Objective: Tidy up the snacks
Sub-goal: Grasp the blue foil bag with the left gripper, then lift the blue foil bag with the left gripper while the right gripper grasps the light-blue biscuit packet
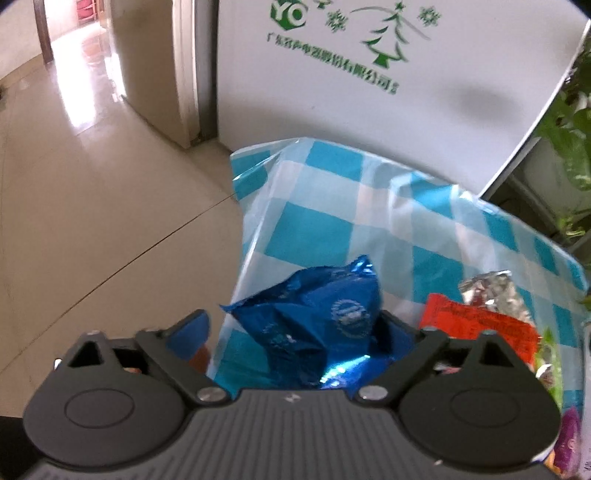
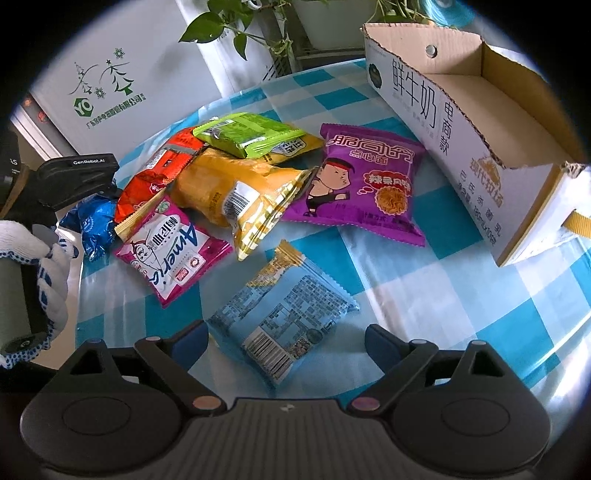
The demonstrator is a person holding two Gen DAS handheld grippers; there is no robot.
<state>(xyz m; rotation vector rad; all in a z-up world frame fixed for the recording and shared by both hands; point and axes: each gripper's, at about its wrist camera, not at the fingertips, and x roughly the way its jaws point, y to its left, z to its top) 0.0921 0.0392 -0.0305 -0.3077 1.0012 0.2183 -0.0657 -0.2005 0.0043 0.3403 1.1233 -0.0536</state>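
Since the cardboard milk box [image 2: 476, 110] at the table's far right corner holds nothing visible, sorting has barely begun. The left gripper [image 1: 295, 328] is clenched on a blue foil snack packet [image 1: 314, 325] at the table's left edge; the right gripper [image 2: 286, 338] hangs released over a pale blue packet [image 2: 284, 314]. About 6 packets lie loose mid-table, including the purple noodle packet [image 2: 365, 184].

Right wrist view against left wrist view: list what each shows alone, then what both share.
Right wrist only: the open cardboard box, purple packet, light-blue packet, yellow bag, and a gloved hand. Left wrist only: tiled floor and a doorway. Both: the shiny blue packet between the left gripper's fingers, the checked tablecloth, the white appliance.
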